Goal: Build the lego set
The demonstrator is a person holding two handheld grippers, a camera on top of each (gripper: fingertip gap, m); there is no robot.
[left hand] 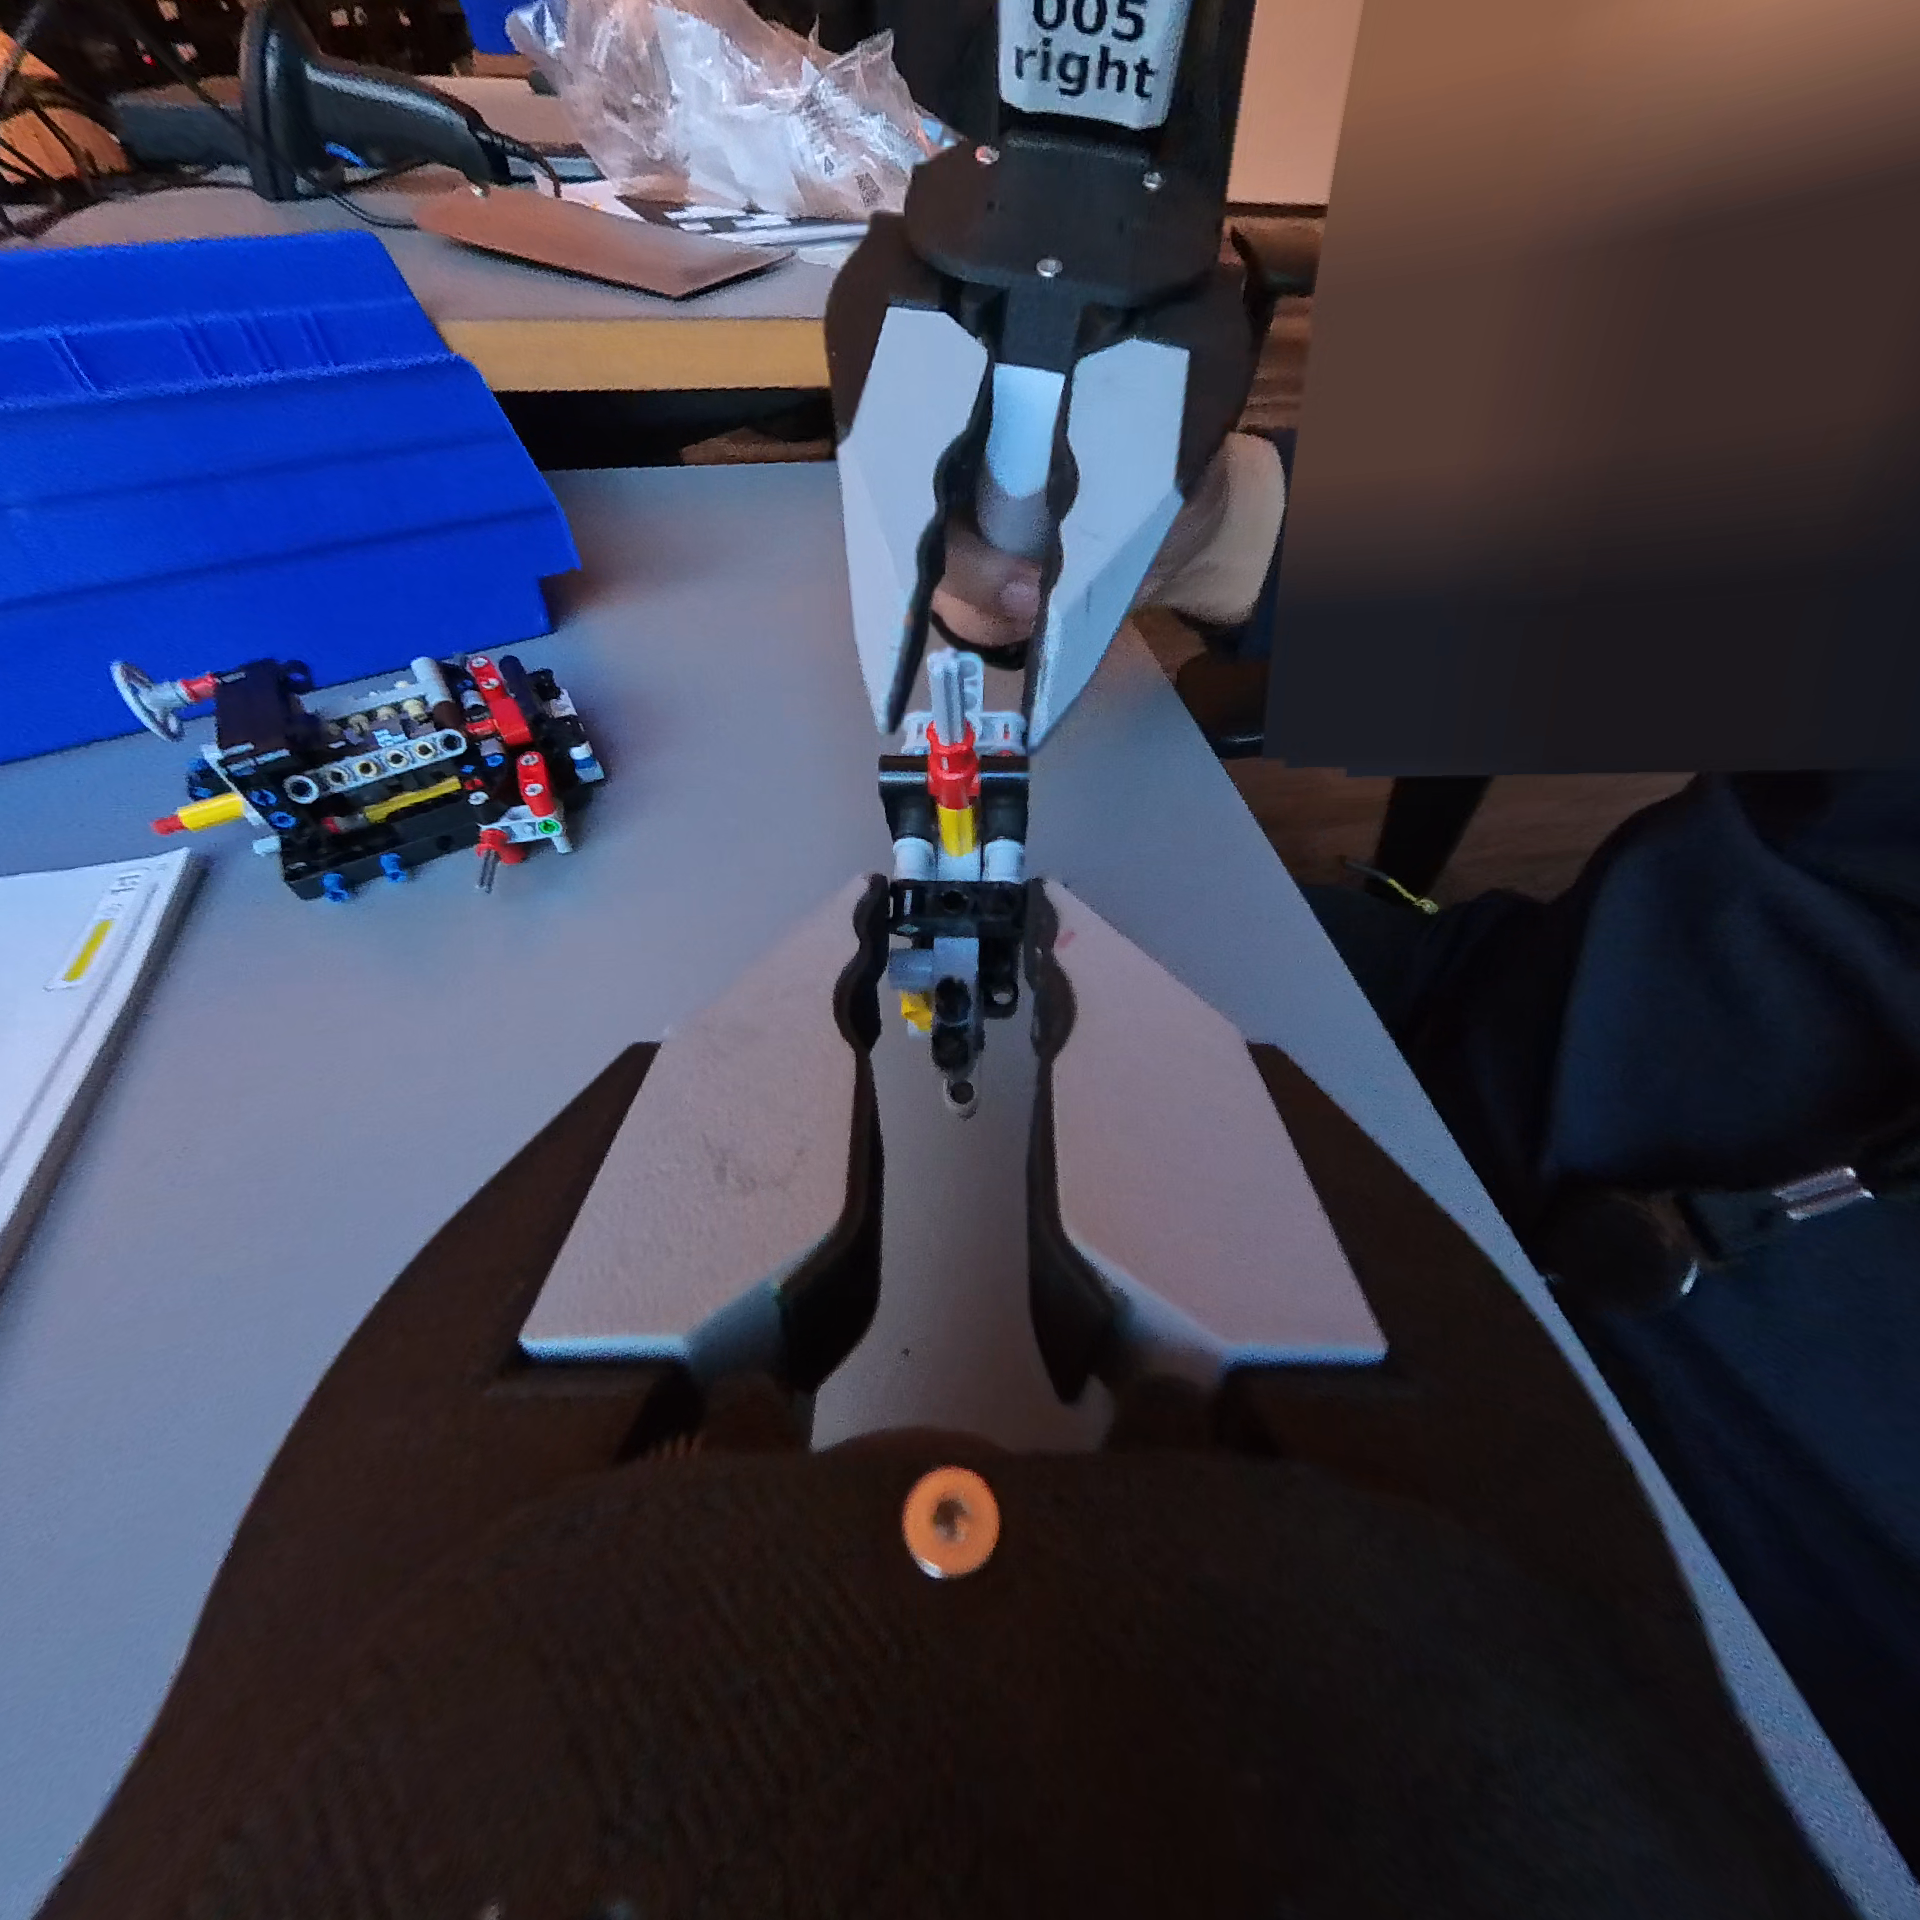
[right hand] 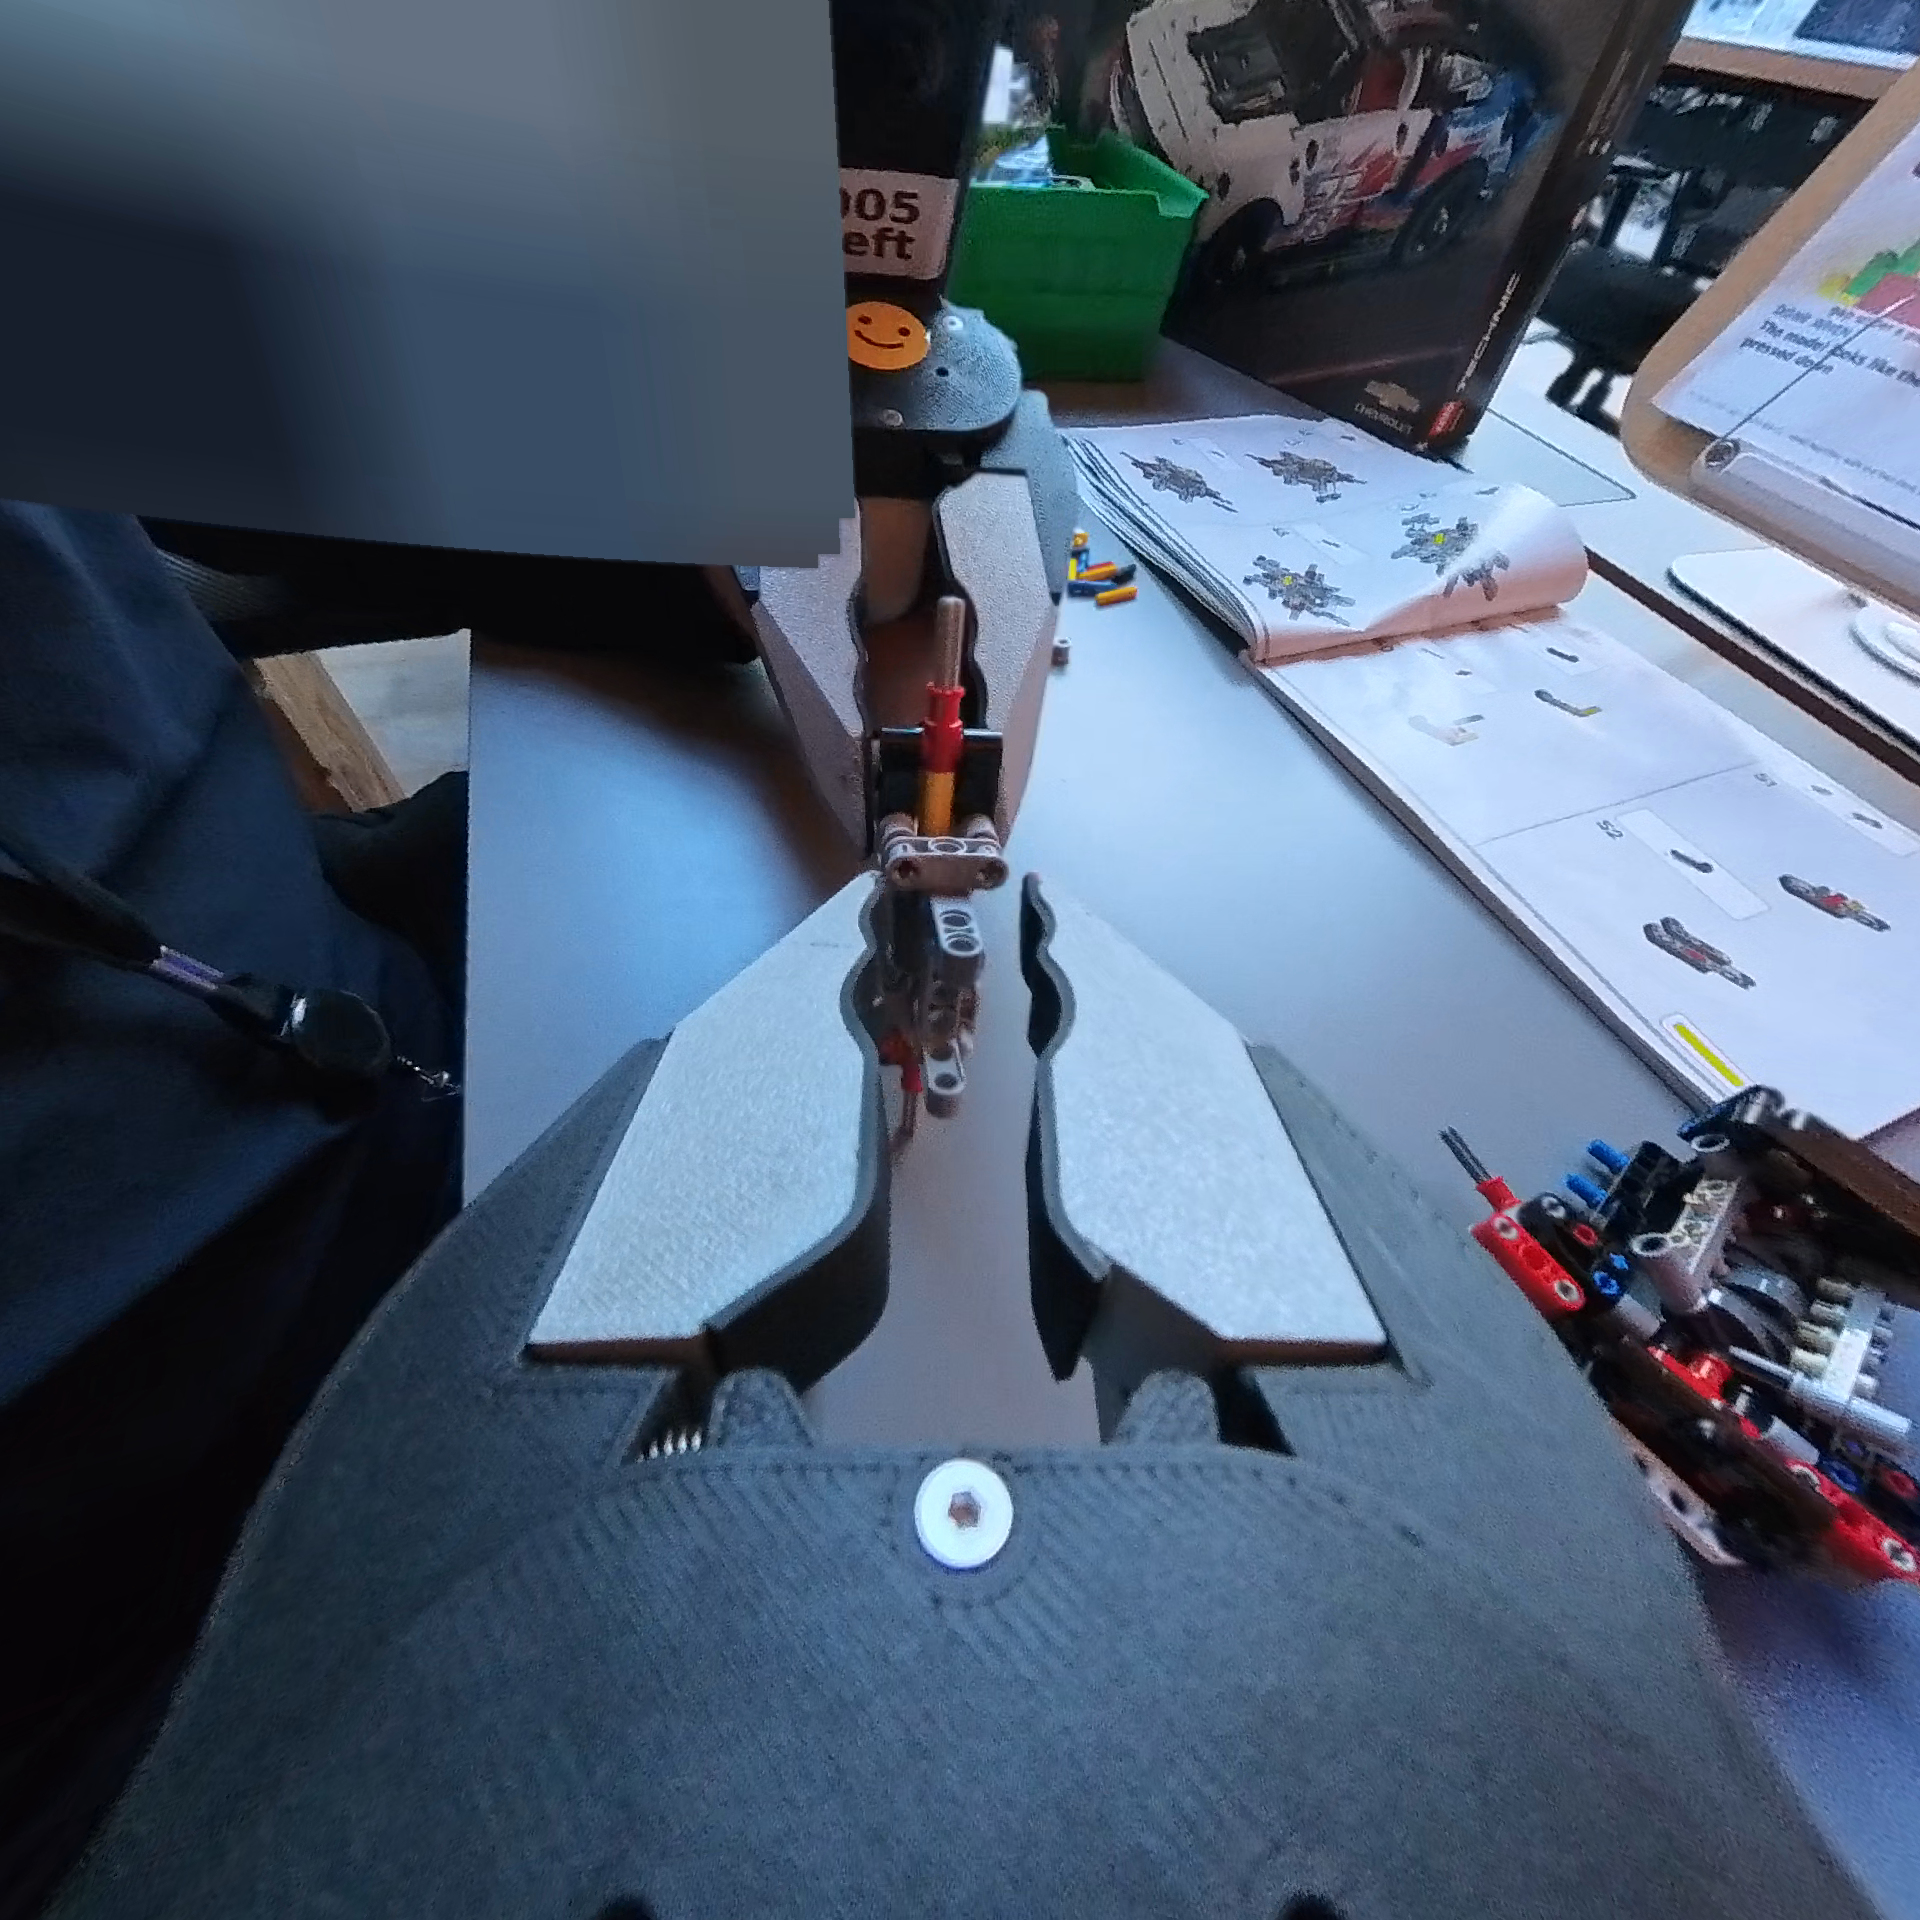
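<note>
Grey table point(left hand: 644, 582), cluttered office behind.

Left wrist view: left gripper point(left hand: 954, 914) narrowly open, both pads pressed on the black end of a small brick assembly point(left hand: 951, 831), held above the table edge. Right gripper point(left hand: 961, 717) opposite, at its far grey end. Larger brick model point(left hand: 384, 769) left, by a blue bin point(left hand: 239, 436).

Right wrist view: right gripper point(right hand: 945, 914), assembly against its left pad point(right hand: 868, 935), a gap showing at the other; grasp cannot be told. Instruction booklet point(right hand: 1455, 727) and green bin point(right hand: 1070, 249) at right.
</note>
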